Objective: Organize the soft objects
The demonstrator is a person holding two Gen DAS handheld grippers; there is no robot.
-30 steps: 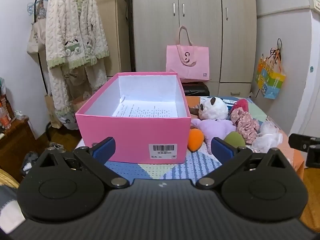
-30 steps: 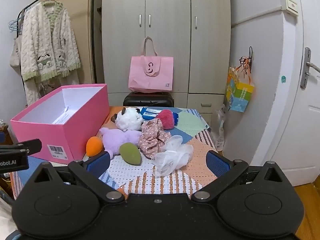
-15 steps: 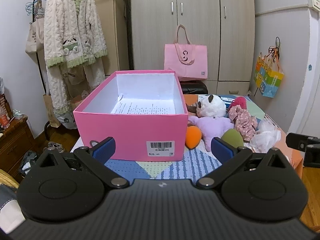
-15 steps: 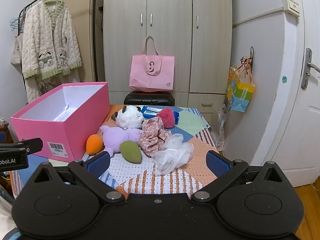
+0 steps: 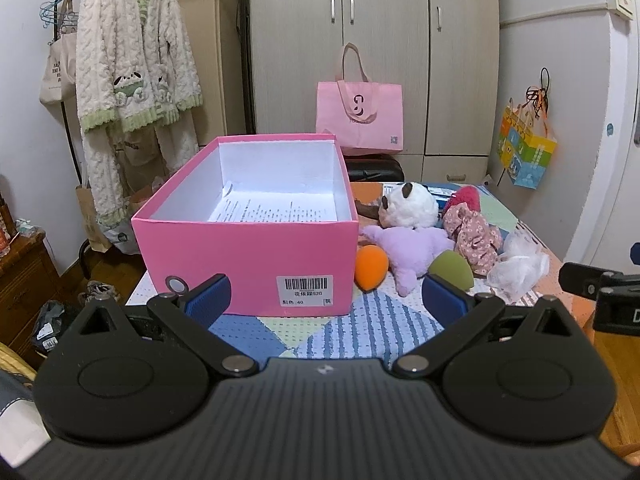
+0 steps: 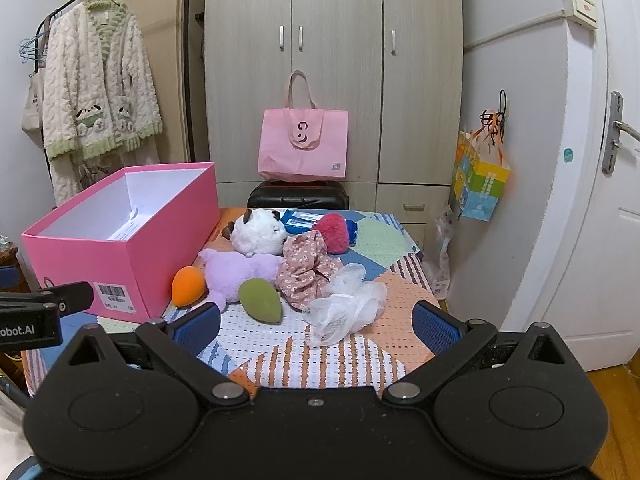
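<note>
An open pink box (image 5: pixel 248 264) (image 6: pixel 120 256) stands on the left of the quilted table, with a printed sheet inside. Right of it lie soft things: an orange sponge (image 6: pixel 187 286), a purple plush (image 6: pixel 236 270), a green sponge (image 6: pixel 261 301), a panda plush (image 6: pixel 259 233), a floral scrunchie (image 6: pixel 306 274), a red pom-pom (image 6: pixel 333 233) and a white mesh puff (image 6: pixel 347 307). My left gripper (image 5: pixel 326 300) is open and empty in front of the box. My right gripper (image 6: pixel 316 326) is open and empty, just short of the puff.
A pink tote bag (image 6: pixel 303 148) sits on a black case behind the table. A blue packet (image 6: pixel 298 218) lies at the table's back. A robe (image 5: pixel 134 92) hangs at left. A door (image 6: pixel 608 200) is at right.
Both grippers have drawn back and risen slightly, so the box and soft things sit a little farther off. Nothing on the table has moved.
</note>
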